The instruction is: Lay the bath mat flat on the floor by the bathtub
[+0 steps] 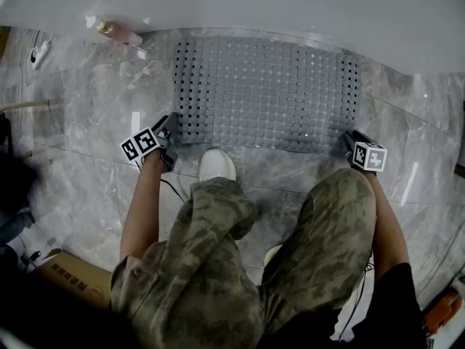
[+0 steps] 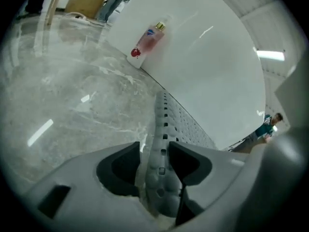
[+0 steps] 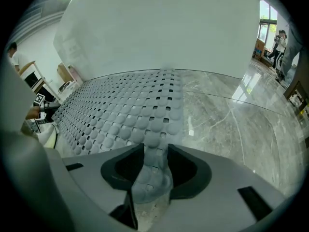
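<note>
The grey perforated bath mat (image 1: 265,93) lay spread flat on the marble floor (image 1: 80,122). Its far long edge ran along the foot of the white bathtub (image 1: 290,6), ahead of both grippers.

The left gripper (image 1: 168,133) sat at the mat's near left corner, pointing slantwise down. In the left gripper view that corner stood on edge between the jaws. The jaws were parted: one pad lay against the mat, while a thin strip of floor showed between the mat and the other pad, so the corner was not clamped. Beyond this gripper and off to its left, a clear bottle (image 2: 147,42) with a red label and pinkish contents leaned against the tub wall.

The right gripper (image 1: 349,145) sat at the mat's near right corner and pointed more steeply down. In the right gripper view its jaws were closed onto that corner, both pads pressing the bumpy rubber. From there the mat stretched away forward and to this gripper's left.

Between the two grippers, a white shoe (image 1: 217,164) stood on the floor just short of the mat's near edge.
</note>
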Motion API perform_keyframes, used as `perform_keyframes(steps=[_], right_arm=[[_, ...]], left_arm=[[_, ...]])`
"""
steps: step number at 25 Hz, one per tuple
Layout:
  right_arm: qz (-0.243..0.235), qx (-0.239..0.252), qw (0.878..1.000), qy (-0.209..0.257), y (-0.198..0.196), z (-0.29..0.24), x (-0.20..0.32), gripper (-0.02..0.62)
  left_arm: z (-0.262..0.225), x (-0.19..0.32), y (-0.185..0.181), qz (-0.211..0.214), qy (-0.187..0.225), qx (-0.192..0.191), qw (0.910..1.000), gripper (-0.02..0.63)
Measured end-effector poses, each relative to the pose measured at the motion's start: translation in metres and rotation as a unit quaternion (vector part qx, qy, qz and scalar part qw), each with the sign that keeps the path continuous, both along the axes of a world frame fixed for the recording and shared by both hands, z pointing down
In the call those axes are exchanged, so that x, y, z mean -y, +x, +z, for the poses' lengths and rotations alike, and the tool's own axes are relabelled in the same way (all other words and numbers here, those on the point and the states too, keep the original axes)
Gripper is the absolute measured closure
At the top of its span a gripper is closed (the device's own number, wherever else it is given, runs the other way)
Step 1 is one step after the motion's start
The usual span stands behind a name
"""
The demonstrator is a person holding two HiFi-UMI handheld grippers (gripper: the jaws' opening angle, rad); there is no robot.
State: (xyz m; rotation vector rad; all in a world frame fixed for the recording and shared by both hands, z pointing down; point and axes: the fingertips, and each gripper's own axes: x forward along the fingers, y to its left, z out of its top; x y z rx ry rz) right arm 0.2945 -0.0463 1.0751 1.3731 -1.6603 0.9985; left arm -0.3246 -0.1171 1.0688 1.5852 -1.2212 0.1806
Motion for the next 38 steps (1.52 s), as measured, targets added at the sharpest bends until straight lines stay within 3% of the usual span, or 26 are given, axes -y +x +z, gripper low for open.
perform_keyframes(steps=[4, 7, 10, 13, 15, 17, 18, 20, 23, 25, 28, 31, 33, 36, 38], right_arm=[[-0.001, -0.001, 1.000, -0.002, 0.000, 0.000, -0.001, 0.439], [0.000, -0.002, 1.000, -0.001, 0.000, 0.000, -0.002, 0.439], [0.003, -0.002, 1.000, 0.001, 0.002, 0.001, -0.001, 0.439], [0.004, 0.000, 1.000, -0.006, 0.002, 0.004, -0.002, 0.439], [0.002, -0.001, 1.000, -0.009, 0.001, 0.003, -0.003, 0.439], [0.001, -0.003, 1.000, -0.007, 0.001, 0.001, -0.001, 0.439], [0.001, -0.003, 1.000, -0.004, 0.001, 0.000, -0.001, 0.439], [0.003, -0.003, 1.000, -0.002, 0.001, 0.000, -0.001, 0.439], [0.003, -0.002, 1.000, -0.001, 0.000, 0.000, 0.000, 0.439], [0.002, -0.001, 1.000, -0.001, 0.000, 0.000, 0.000, 0.439], [0.005, 0.002, 1.000, 0.001, 0.000, 0.001, 0.000, 0.439], [0.006, 0.002, 1.000, 0.000, 0.000, 0.001, -0.001, 0.439], [0.006, -0.001, 1.000, -0.001, 0.001, 0.001, -0.001, 0.439], [0.006, -0.002, 1.000, -0.001, 0.001, 0.000, 0.000, 0.439], [0.005, -0.002, 1.000, -0.002, 0.001, 0.000, -0.001, 0.439]], left_arm=[[0.004, 0.002, 0.013, 0.005, -0.006, -0.076, 0.9971, 0.425], [0.006, 0.000, 0.025, -0.005, -0.026, -0.141, 0.9897, 0.446], [0.003, 0.001, 0.041, -0.003, -0.033, -0.172, 0.9846, 0.446], [-0.003, 0.005, 0.047, 0.005, -0.028, -0.153, 0.9878, 0.498], [-0.011, 0.006, 0.043, 0.017, -0.017, -0.096, 0.9951, 0.582], [-0.017, 0.006, 0.040, 0.040, 0.000, -0.041, 0.9983, 0.589], [-0.020, 0.005, 0.040, 0.048, 0.009, -0.039, 0.9980, 0.589], [-0.024, 0.004, 0.039, 0.037, 0.021, -0.081, 0.9958, 0.589], [-0.029, 0.007, 0.031, -0.019, 0.031, -0.153, 0.9875, 0.582], [-0.031, 0.007, 0.030, -0.044, 0.034, -0.186, 0.9810, 0.539], [-0.025, 0.006, 0.036, -0.043, 0.026, -0.212, 0.9760, 0.413], [-0.019, 0.005, 0.044, -0.025, 0.017, -0.217, 0.9757, 0.371], [-0.026, 0.010, 0.055, -0.019, 0.024, -0.264, 0.9639, 0.336], [-0.051, 0.022, 0.074, -0.026, 0.049, -0.375, 0.9253, 0.293], [-0.064, 0.025, 0.083, -0.023, 0.066, -0.420, 0.9050, 0.264]])
